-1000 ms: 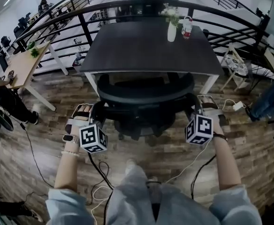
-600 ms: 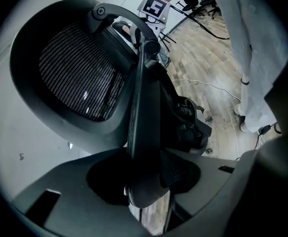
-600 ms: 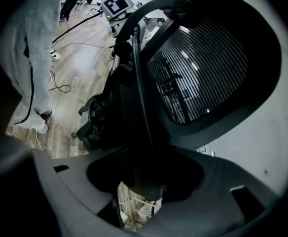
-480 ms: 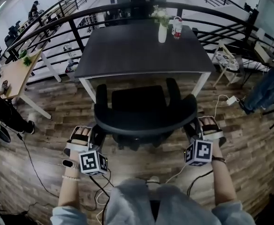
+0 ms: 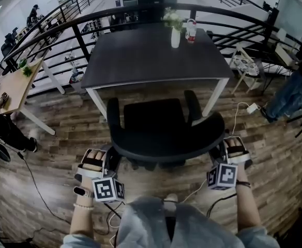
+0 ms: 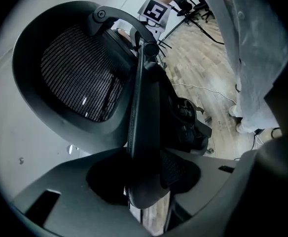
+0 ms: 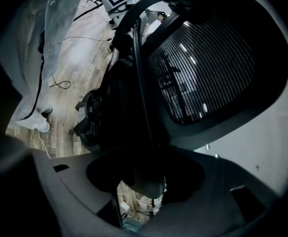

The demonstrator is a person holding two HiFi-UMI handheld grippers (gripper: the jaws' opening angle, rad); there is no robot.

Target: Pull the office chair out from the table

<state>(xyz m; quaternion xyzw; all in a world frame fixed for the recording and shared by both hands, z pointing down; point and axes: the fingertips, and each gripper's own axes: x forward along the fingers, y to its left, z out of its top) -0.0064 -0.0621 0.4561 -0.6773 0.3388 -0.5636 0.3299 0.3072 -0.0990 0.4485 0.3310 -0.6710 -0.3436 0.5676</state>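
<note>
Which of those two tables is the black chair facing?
The dark-topped table holding the white vase, straight ahead of the chair; the pale wooden table stands off to the left.

The person wears pale blue sleeves (image 5: 74,240) and dark wristbands (image 5: 82,191) (marker cubes (image 5: 108,189) are black-and-white).

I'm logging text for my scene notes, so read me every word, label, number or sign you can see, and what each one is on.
No text can be read in any view.
On the bottle at the far end of the table: a red label, print too small to read.
On the marker cubes: black-and-white square patterns only, no letters or numbers.
On the office chair: no print visible.
</note>
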